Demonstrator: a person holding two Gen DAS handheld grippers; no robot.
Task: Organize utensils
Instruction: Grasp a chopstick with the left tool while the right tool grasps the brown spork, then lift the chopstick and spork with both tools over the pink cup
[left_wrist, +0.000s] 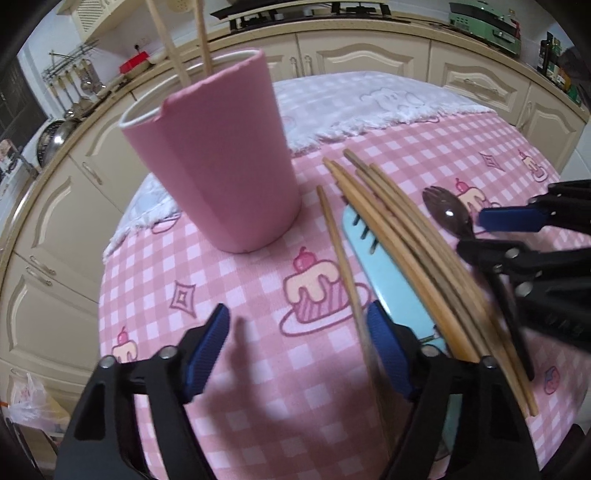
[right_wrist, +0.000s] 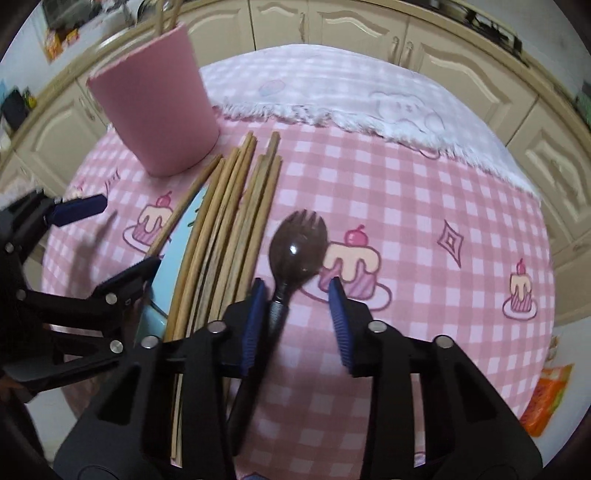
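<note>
The pink cup (left_wrist: 218, 158) stood on the checked tablecloth (left_wrist: 258, 369) with 2 chopsticks (left_wrist: 201, 33) poking out of it. Just right of the cup lay a bunch of chopsticks (left_wrist: 402, 236) on a light blue case (left_wrist: 395, 291).

The left gripper (left_wrist: 295, 354) had its jaws partly open, with 1 loose chopstick (left_wrist: 341, 258) beside its right finger.

The right gripper (right_wrist: 295, 321), farther from the cup, had narrower jaws around the brown spork (right_wrist: 295, 247) handle. The right pad did not touch it.
</note>
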